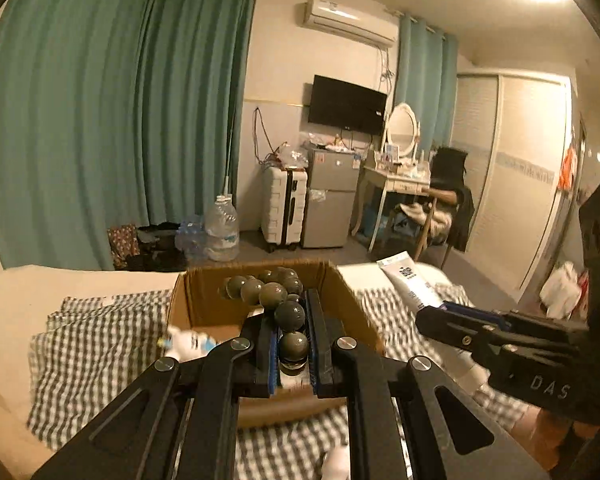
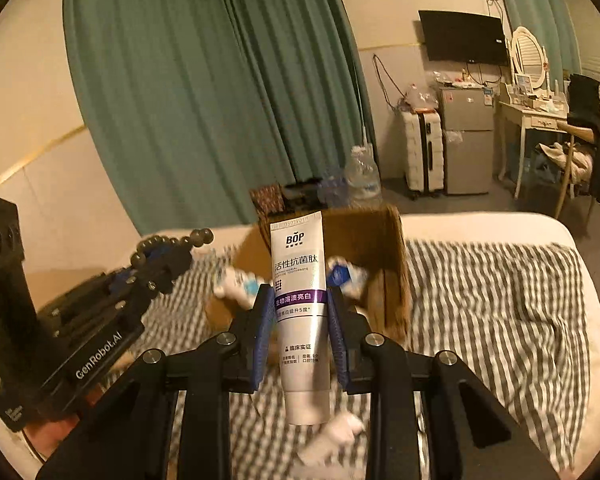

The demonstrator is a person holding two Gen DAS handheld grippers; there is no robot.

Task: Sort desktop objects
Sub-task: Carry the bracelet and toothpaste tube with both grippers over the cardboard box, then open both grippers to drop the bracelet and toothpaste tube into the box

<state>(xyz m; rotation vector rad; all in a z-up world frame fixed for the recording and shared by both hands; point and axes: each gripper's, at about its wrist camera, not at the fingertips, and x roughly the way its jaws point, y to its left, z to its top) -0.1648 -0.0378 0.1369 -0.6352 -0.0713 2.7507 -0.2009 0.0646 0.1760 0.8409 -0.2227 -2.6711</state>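
Left gripper: your left gripper is pressed together on a string of dark beads. One bead sits low between the blue pads; the rest of the string curls up past the tips.
Beads, position: held in the air in front of the open box. In the right wrist view they arc over the left gripper's tips.
Right gripper: your right gripper is pinching a white tube about mid-body. Both blue pads press its sides.
Tube, position: upright between the fingers, crimped end up, lower end hanging below the pads. Its print reads "BOP". From the left wrist view it sticks out past the right gripper, angled over the blanket.
Box: brown cardboard, flaps open, sitting on the checked blanket on the bed. It is straight ahead of both grippers.
Box contents: at least two white-and-blue items lie inside, blurred; you cannot tell what they are.
Near blanket: a white object lies below the tube's lower end, too blurred to name.
Grippers, relation: side by side and apart, both pointing toward the box.
Hand: part of your left hand shows under the left gripper's body.
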